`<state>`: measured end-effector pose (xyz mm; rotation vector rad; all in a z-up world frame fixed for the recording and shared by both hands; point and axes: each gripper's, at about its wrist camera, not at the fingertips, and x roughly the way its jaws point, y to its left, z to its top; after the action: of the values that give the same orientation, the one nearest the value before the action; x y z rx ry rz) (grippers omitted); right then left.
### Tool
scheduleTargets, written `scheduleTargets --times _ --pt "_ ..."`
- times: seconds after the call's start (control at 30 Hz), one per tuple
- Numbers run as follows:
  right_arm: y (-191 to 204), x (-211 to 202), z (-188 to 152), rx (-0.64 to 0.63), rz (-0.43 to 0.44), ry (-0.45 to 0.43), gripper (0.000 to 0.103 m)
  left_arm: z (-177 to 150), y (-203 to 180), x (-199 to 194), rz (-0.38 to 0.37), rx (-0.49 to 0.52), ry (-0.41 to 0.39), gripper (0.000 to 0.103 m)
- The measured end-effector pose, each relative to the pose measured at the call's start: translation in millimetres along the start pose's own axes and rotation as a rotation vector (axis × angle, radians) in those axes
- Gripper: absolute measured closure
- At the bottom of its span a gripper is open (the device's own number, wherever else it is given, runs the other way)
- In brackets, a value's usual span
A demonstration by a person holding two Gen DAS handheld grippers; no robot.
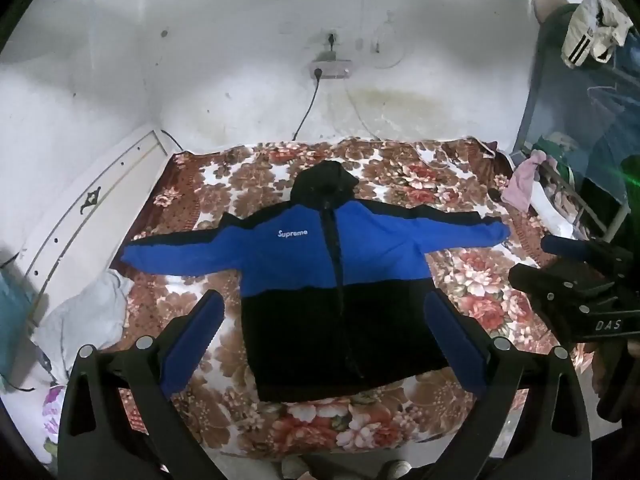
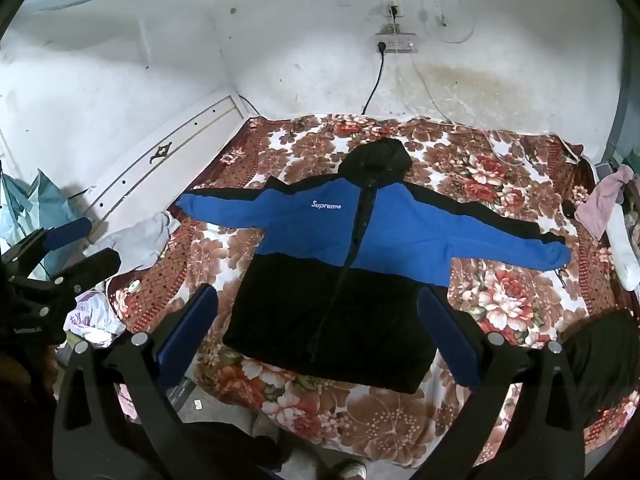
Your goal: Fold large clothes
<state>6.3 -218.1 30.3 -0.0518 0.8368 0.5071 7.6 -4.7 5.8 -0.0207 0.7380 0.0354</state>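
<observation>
Jacket (image 1: 336, 296) spread flat on middle of floral blanket (image 1: 472, 280), front up, zipped, hood toward wall, both sleeves stretched out to sides. No fold made yet: 2 sleeves, body all left. Left gripper (image 1: 326, 344) and right gripper (image 2: 320, 340) above jacket hem, fingers wide apart, holding nothing.

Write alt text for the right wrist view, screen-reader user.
A blue and black hooded jacket lies spread flat, front up, sleeves out to both sides, on a floral blanket covering a bed. The right gripper hangs above its hem, jaws open and empty; the left gripper shows at the left edge.
</observation>
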Motion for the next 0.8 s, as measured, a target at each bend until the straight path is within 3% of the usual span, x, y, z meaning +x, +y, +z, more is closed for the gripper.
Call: scheduleTargets --times 0.8 --pt "-10.5 4.6 -1.8 -0.006 0.000 0.005 0.005 -3.2 -9.5 9.3 -0.003 -0.010 0.024 0.005"
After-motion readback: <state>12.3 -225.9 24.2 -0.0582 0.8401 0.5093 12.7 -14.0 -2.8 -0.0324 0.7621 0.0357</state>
